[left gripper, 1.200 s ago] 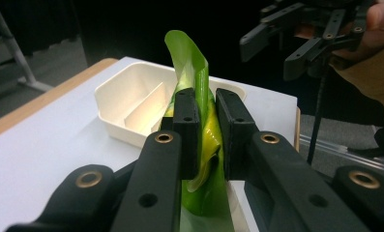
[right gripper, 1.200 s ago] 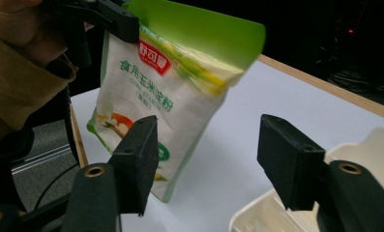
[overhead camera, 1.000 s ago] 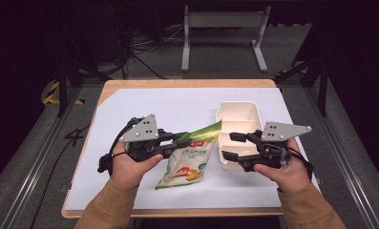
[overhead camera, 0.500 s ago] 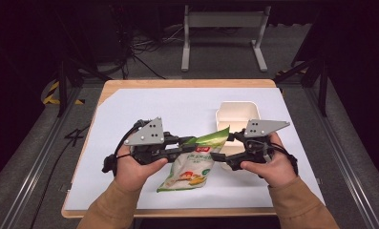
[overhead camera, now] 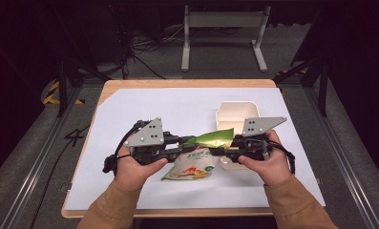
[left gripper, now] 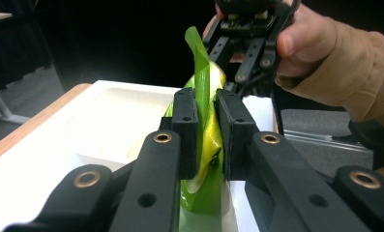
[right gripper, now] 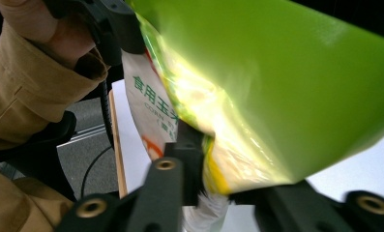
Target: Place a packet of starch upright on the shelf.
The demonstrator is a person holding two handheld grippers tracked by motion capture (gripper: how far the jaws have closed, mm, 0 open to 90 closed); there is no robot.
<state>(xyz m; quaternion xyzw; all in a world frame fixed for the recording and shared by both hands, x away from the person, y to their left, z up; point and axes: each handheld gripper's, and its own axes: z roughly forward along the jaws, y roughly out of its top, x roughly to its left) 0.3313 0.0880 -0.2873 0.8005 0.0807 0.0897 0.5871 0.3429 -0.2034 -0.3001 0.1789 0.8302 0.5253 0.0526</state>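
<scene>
I hold a glossy plastic food bag with a green top and a white printed body (overhead camera: 196, 155) between my two tongs, just above the white sheet (overhead camera: 177, 109) that covers the wooden table (overhead camera: 187, 83). My left gripper (overhead camera: 184, 149) comes in from the left and is clamped on the bag's green upper edge; in the left gripper view its two black pads press flat against the folded green and yellow film (left gripper: 204, 145) from both sides, so the jaws stand narrow with the bag pinched between them. My right gripper (overhead camera: 225, 151) reaches in from the opposite side and its jaws have just been closing; in the right gripper view the bag (right gripper: 257, 92) sits between them, with the one black pad I can see pressing on the crumpled film at the bag's lower edge, while the green top fans out across the frame above. From above, the two tongs point at each other, nearly tip to tip, with the bag's green top stretched between them and its white body hanging down toward me onto the sheet. A cream-coloured rectangular plastic box (overhead camera: 237, 112), open at the top, stands on the sheet just behind my right gripper, and the bag's green corner overlaps its near left rim. Both my hands, in tan sleeves, grip the handles from below.
</scene>
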